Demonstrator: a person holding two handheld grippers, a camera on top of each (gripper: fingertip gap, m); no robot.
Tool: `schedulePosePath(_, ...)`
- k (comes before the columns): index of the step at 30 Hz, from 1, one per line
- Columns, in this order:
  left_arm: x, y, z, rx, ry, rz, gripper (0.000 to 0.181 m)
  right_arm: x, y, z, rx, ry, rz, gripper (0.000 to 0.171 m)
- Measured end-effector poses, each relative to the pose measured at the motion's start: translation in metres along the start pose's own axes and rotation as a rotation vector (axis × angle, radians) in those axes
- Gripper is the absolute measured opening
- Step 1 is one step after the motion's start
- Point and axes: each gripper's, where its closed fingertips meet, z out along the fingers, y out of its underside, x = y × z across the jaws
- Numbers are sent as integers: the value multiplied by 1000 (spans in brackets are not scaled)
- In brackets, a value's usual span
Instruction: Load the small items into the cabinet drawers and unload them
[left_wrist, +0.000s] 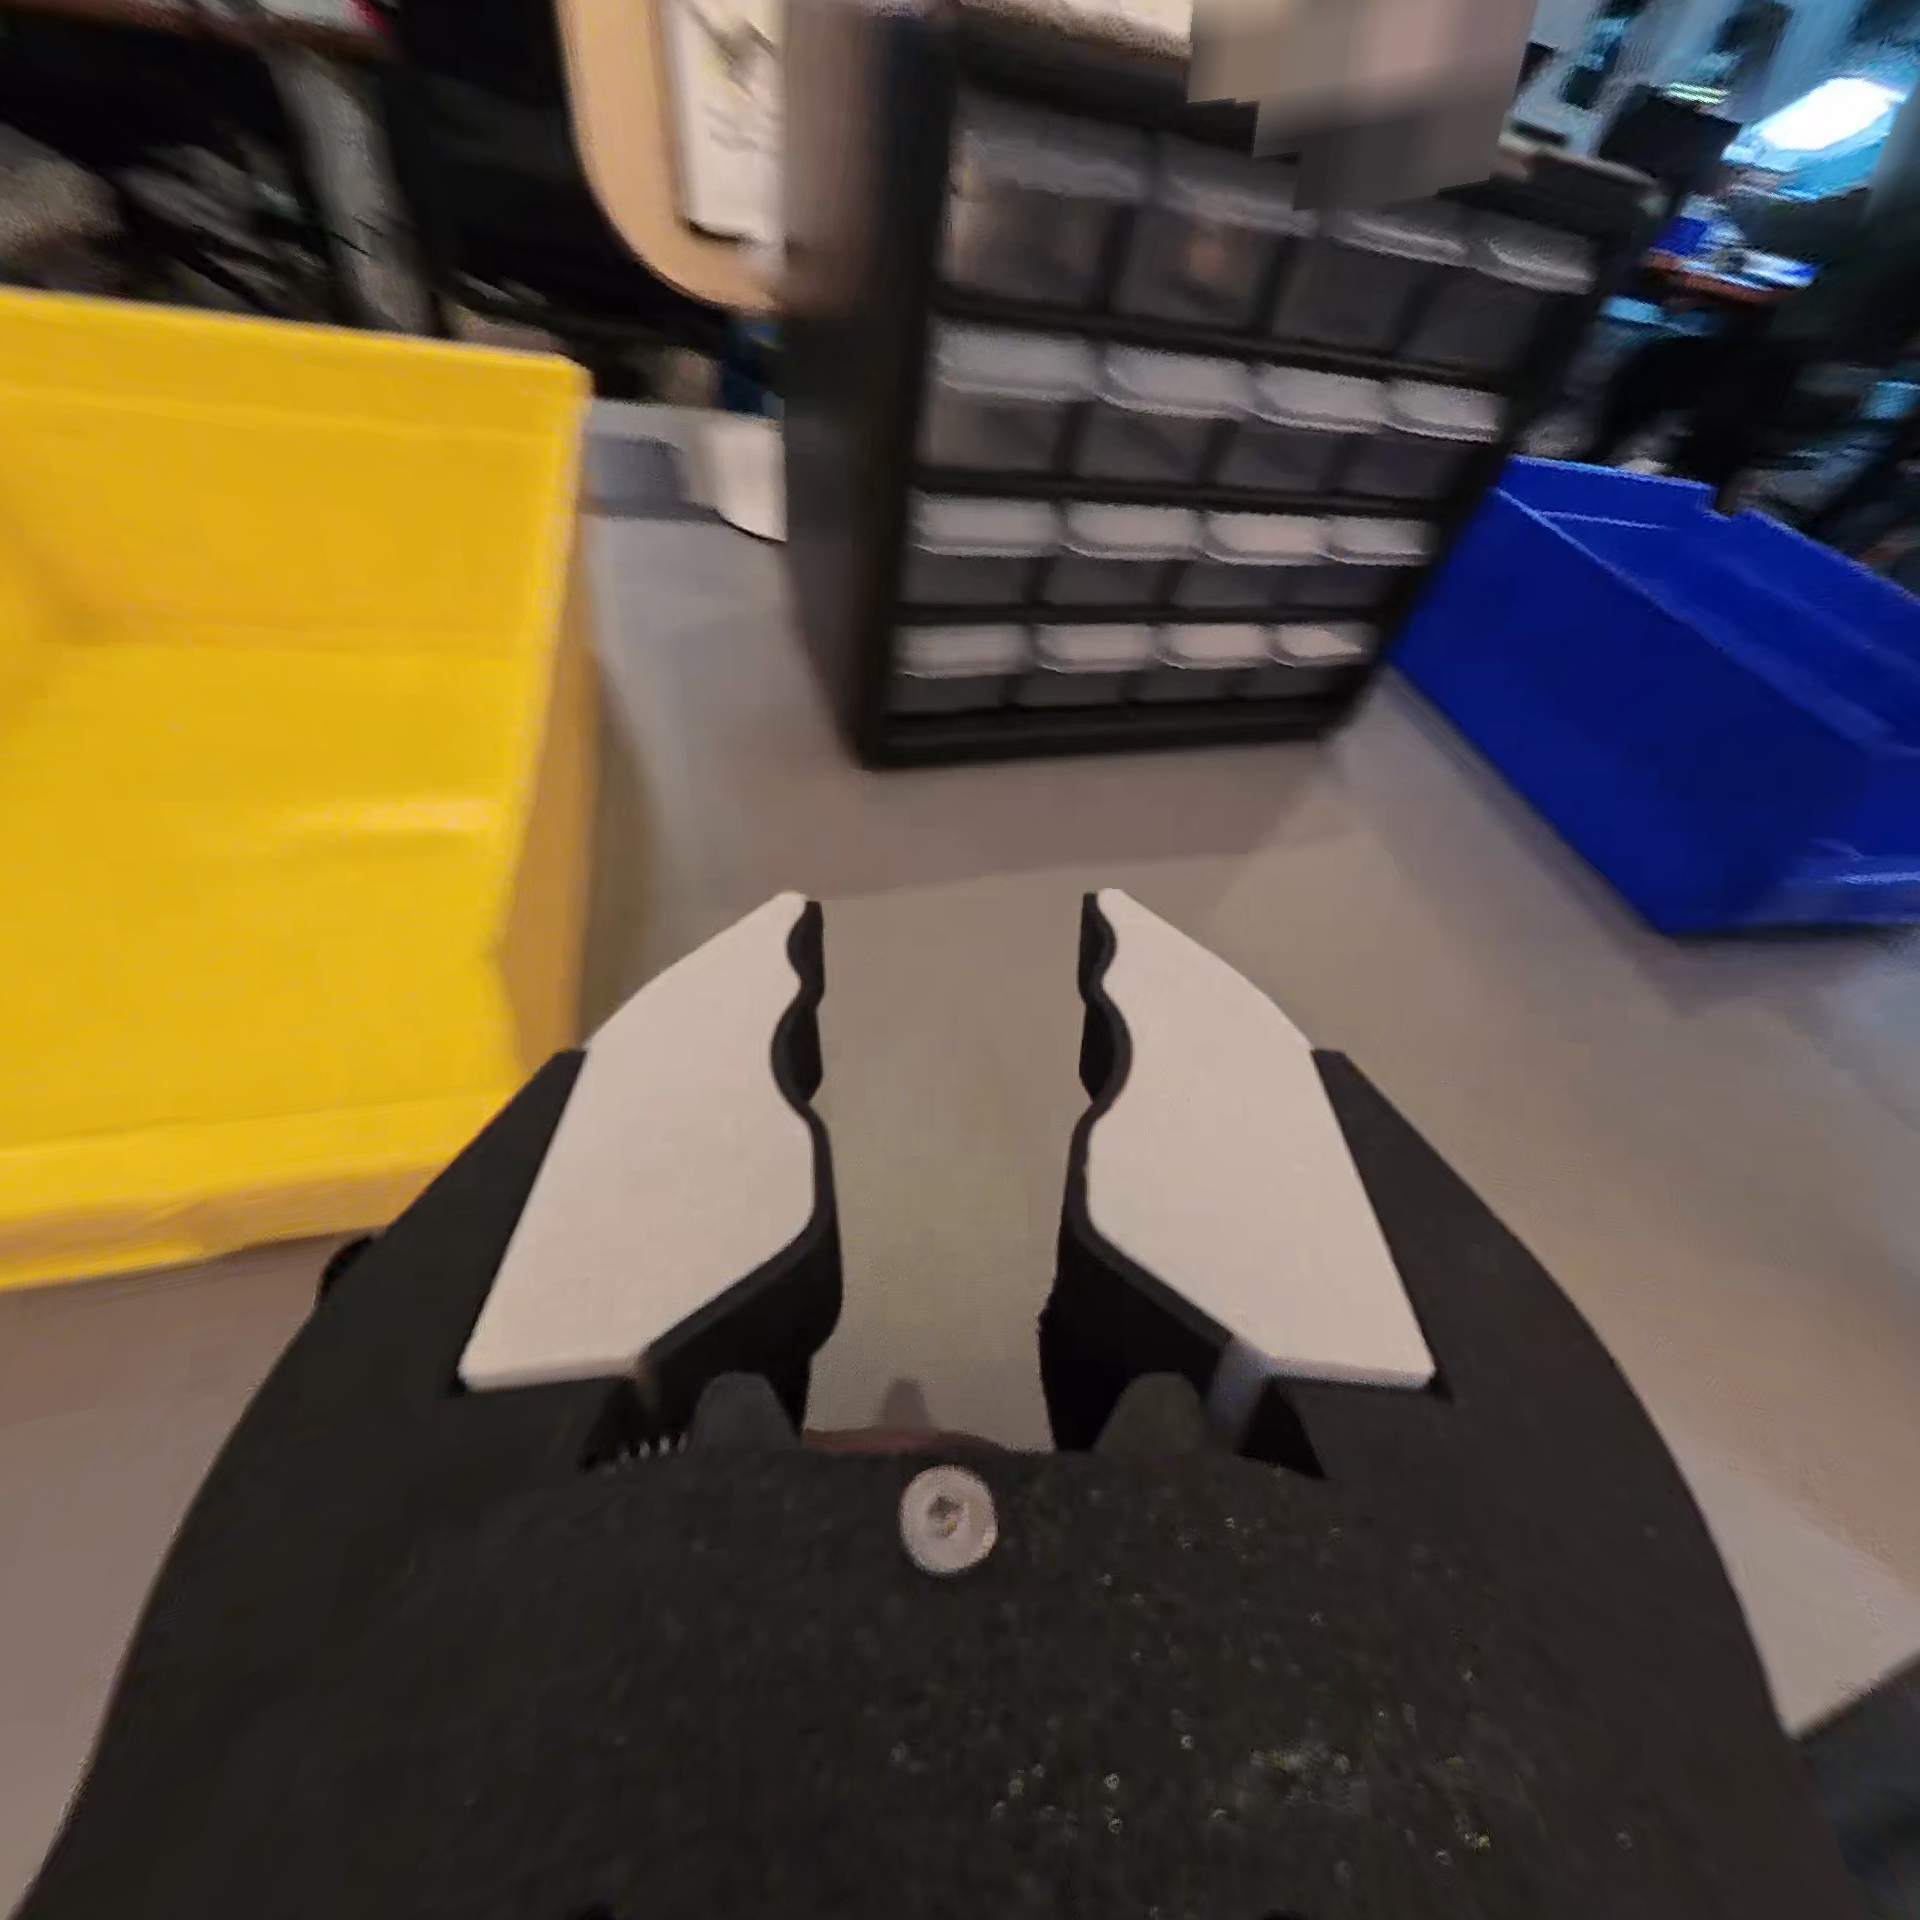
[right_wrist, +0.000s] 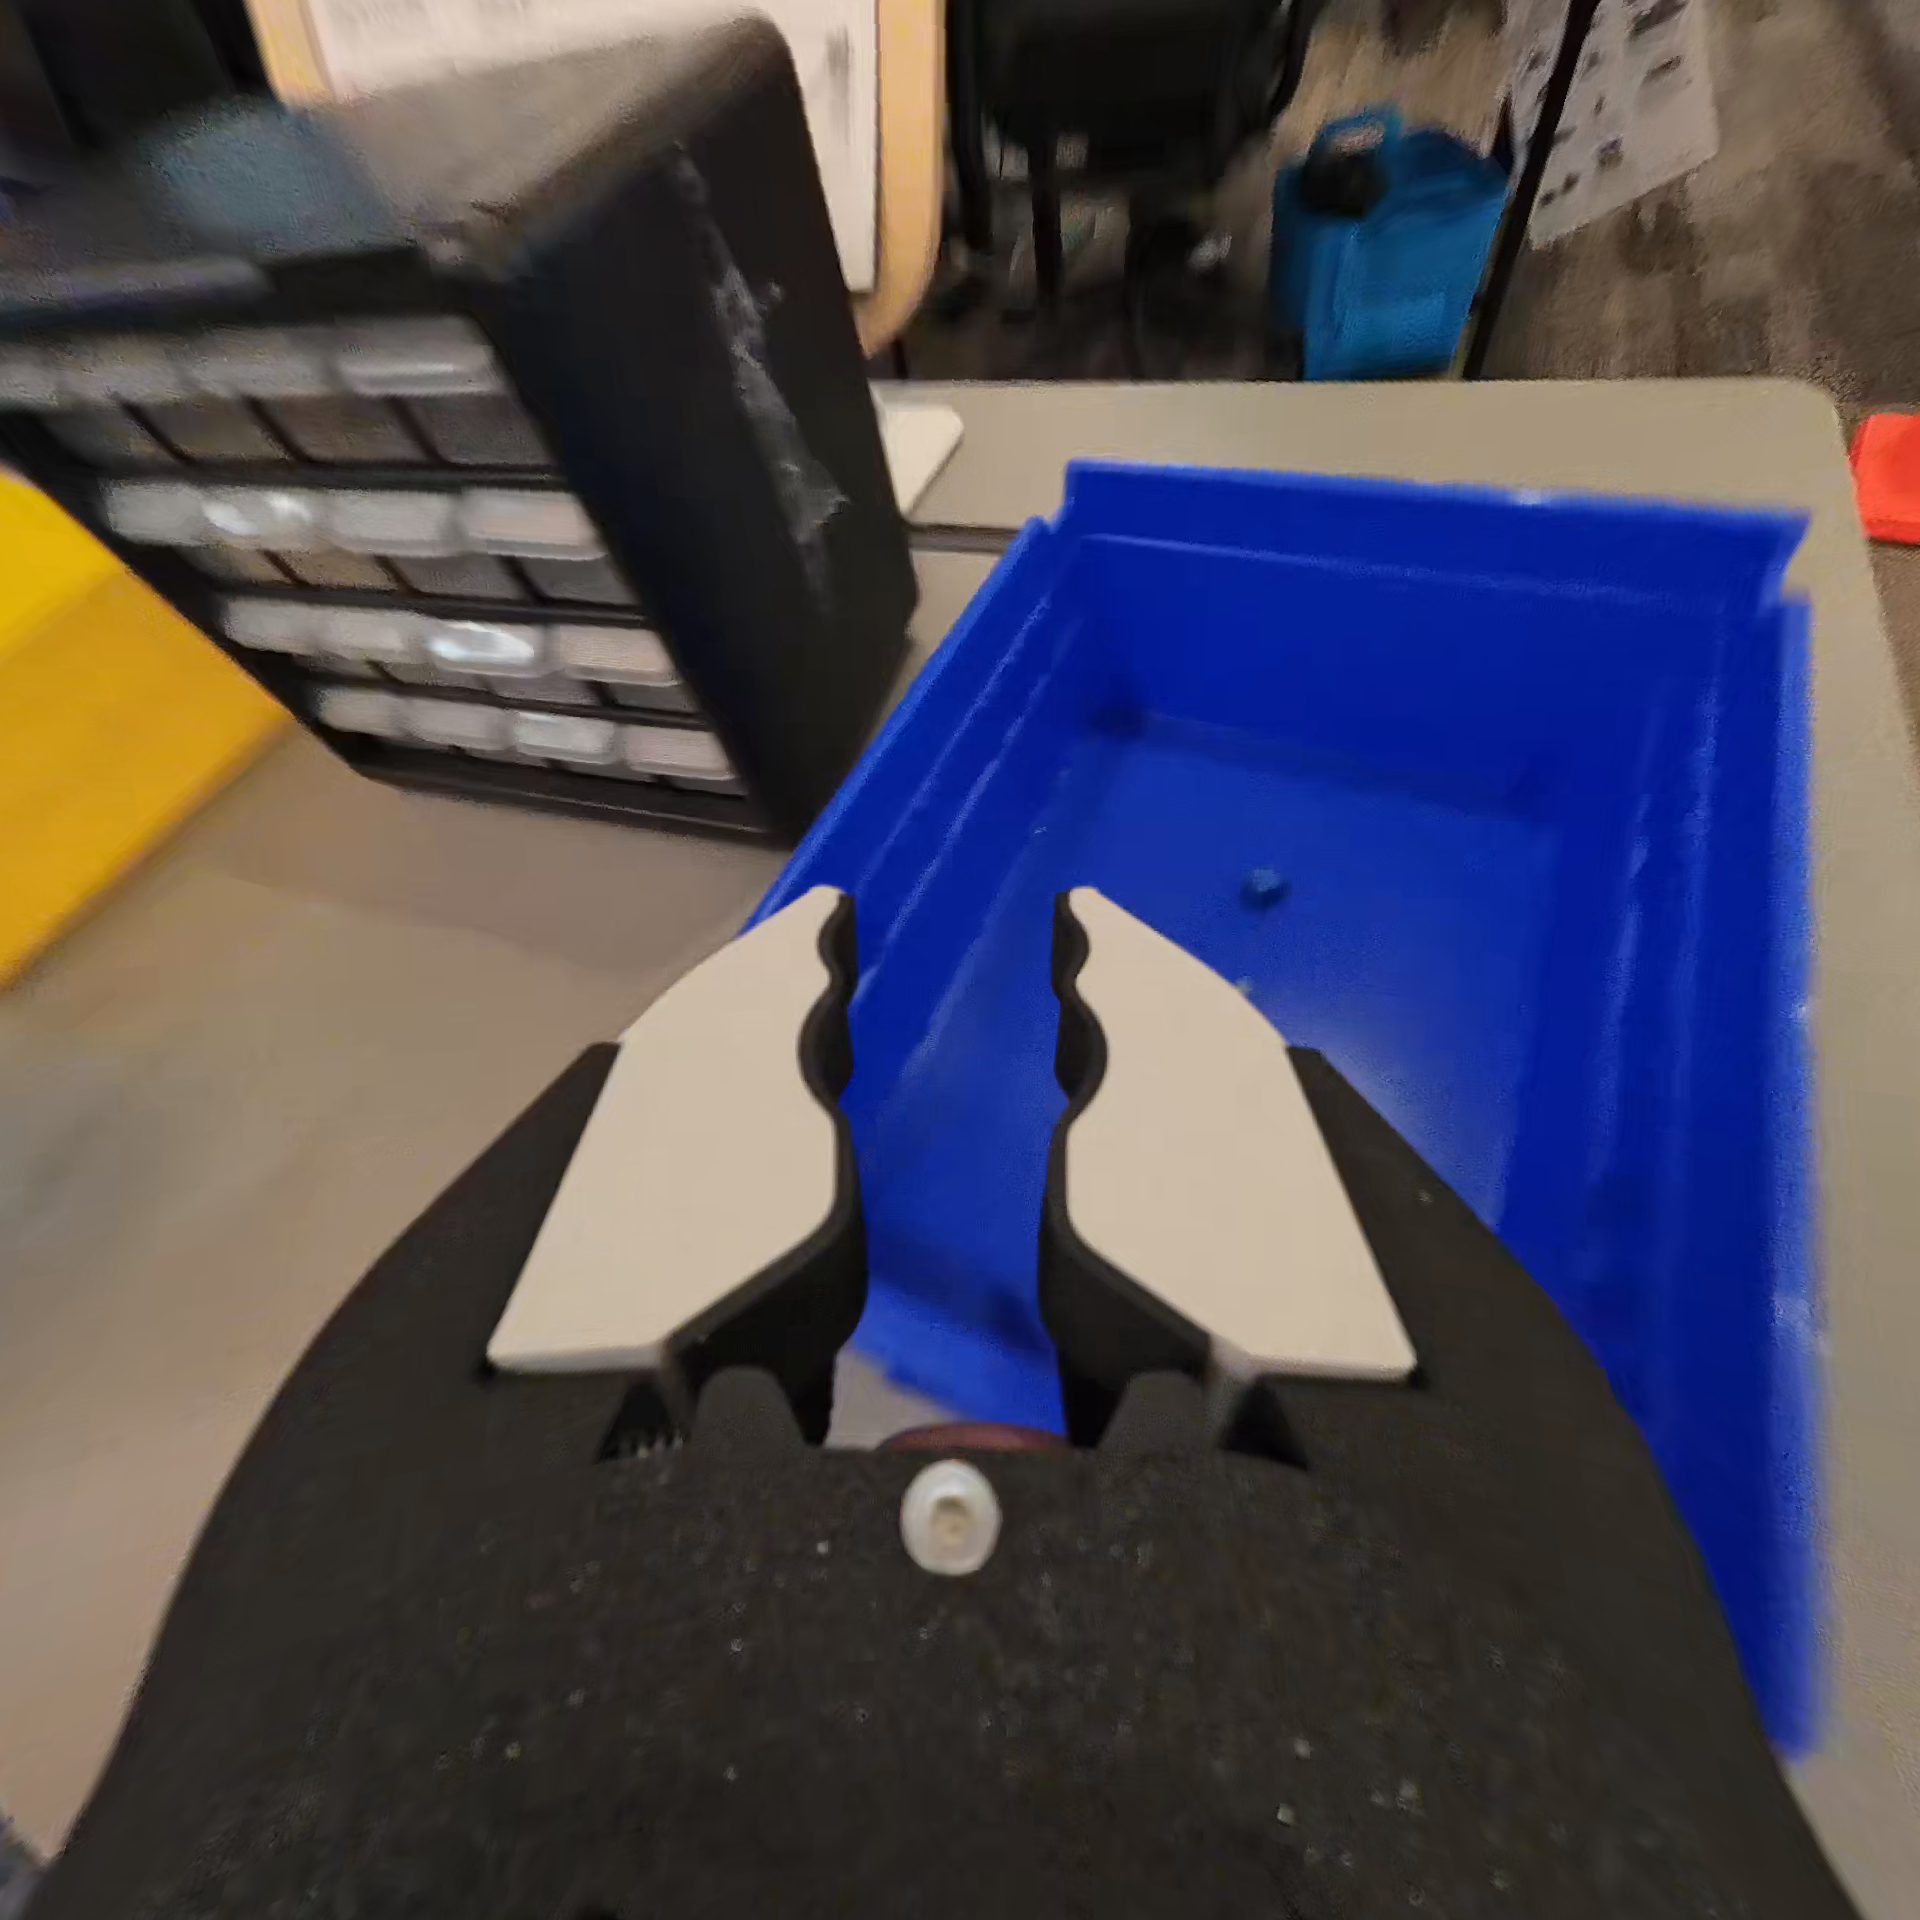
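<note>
The left tongs are spread and hold nothing, above the grey counter. The right tongs are also spread and empty, over the near edge of the blue bin. The black drawer cabinet stands between this bin and the yellow bin, all drawers closed.

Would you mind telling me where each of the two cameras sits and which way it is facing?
Left wrist view: on the left gripper, facing forward over the grey table at the drawer cabinet, between the yellow bin and blue bin; its open fingers show.
Right wrist view: on the right gripper, angled down into the blue bin; its open fingers show.
Shared: cabinet, both bins, table.
</note>
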Motion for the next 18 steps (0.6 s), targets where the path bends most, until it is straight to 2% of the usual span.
schedulePosePath(3, -31, -5, -34, 61, -150, 40, 47, -15, 50, -33, 75, 67, 95, 37)
schedulePosePath(6, -64, 10, -58, 12, -246, 36, 47, -9, 87, -55, 132, 222, 37, 38)
schedulePosePath(8, -87, 22, -69, -32, -292, 4, 44, -6, 105, -61, 105, 279, -4, 38)
schedulePosePath(11, -117, 34, -76, -85, -349, -48, 44, -7, 110, -57, 78, 275, -74, 40)
schedulePosePath(14, -139, 40, -75, -103, -407, -10, 44, -5, 124, -51, 19, 250, -41, 40)
schedulePosePath(18, -142, 48, -73, -153, -413, -29, 45, -3, 119, -55, 54, 240, -19, 39)
